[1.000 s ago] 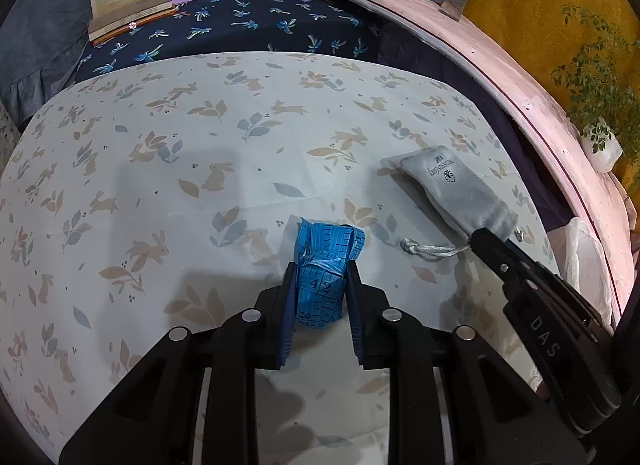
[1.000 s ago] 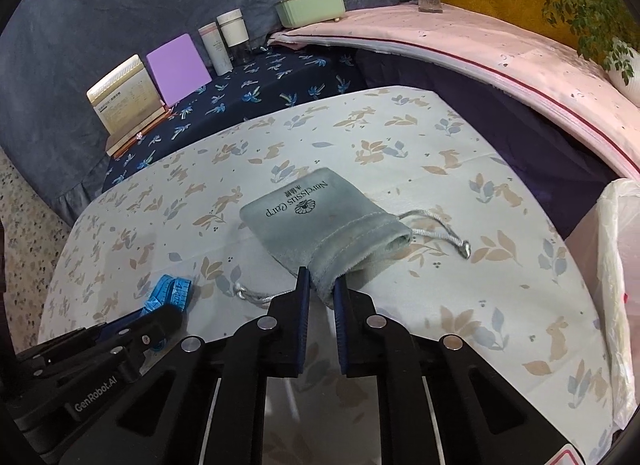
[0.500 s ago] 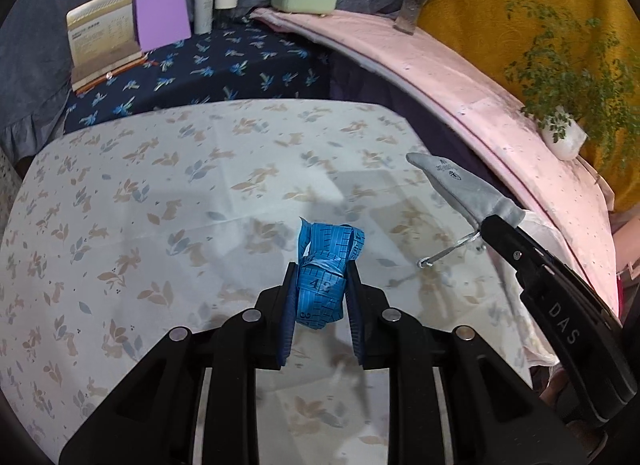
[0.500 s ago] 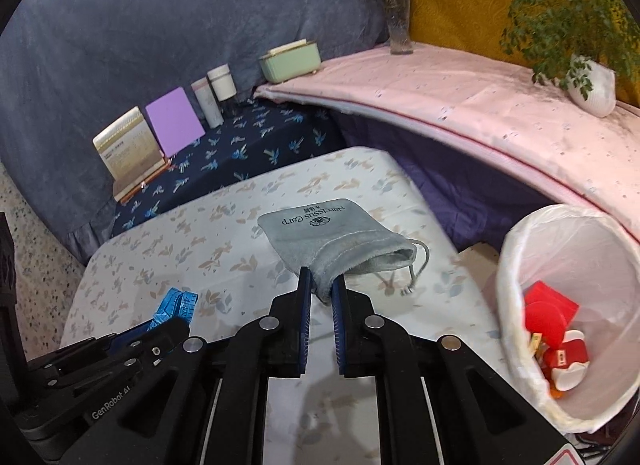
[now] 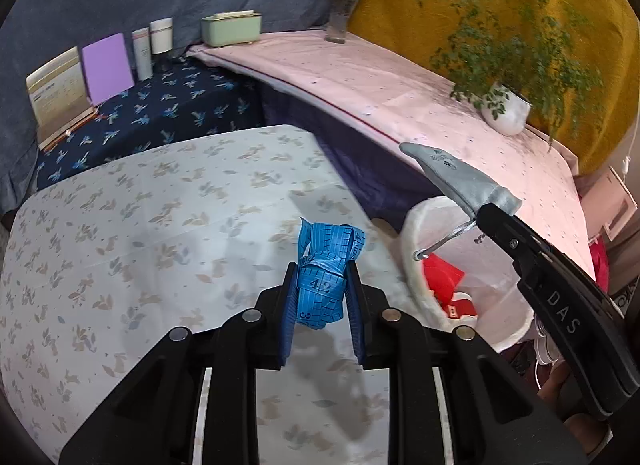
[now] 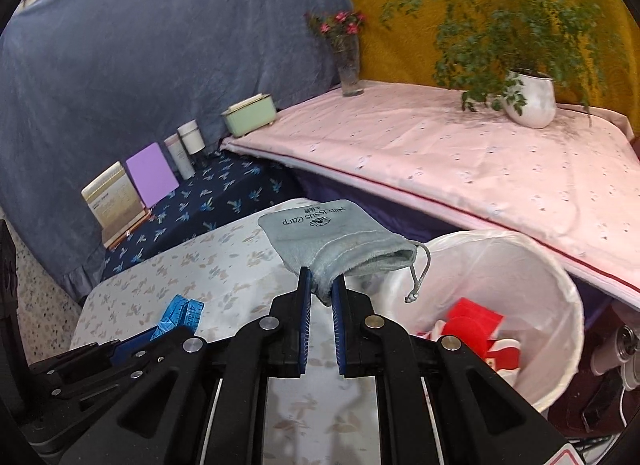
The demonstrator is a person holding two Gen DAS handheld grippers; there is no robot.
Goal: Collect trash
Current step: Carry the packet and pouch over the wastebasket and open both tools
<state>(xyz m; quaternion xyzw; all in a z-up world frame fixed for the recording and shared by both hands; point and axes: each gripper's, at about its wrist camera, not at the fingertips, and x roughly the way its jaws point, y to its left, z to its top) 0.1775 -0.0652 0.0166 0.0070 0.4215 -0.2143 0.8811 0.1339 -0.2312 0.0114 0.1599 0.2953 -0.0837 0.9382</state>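
The left gripper (image 5: pixel 320 289) is closed to a narrow gap on a bundled blue measuring tape (image 5: pixel 325 271), which is pinched between both pads and held clear above the table (image 5: pixel 120 233) near its right edge. The right gripper (image 6: pixel 320 293) is nearly closed, its pads clamping the open end of a grey drawstring pouch (image 6: pixel 332 237); the pouch juts forward from the pads, clear of the table. The pouch cord (image 6: pixel 420 277) dangles over the rim of a white-lined bin (image 6: pixel 560 305), which stands just beside the table's right edge. Red and white items (image 6: pixel 472 321) lie inside the bin. Beyond it, a pink-covered ledge (image 6: pixel 460 161) carries a potted plant (image 6: pixel 528 101) and a flower vase (image 6: pixel 350 69).
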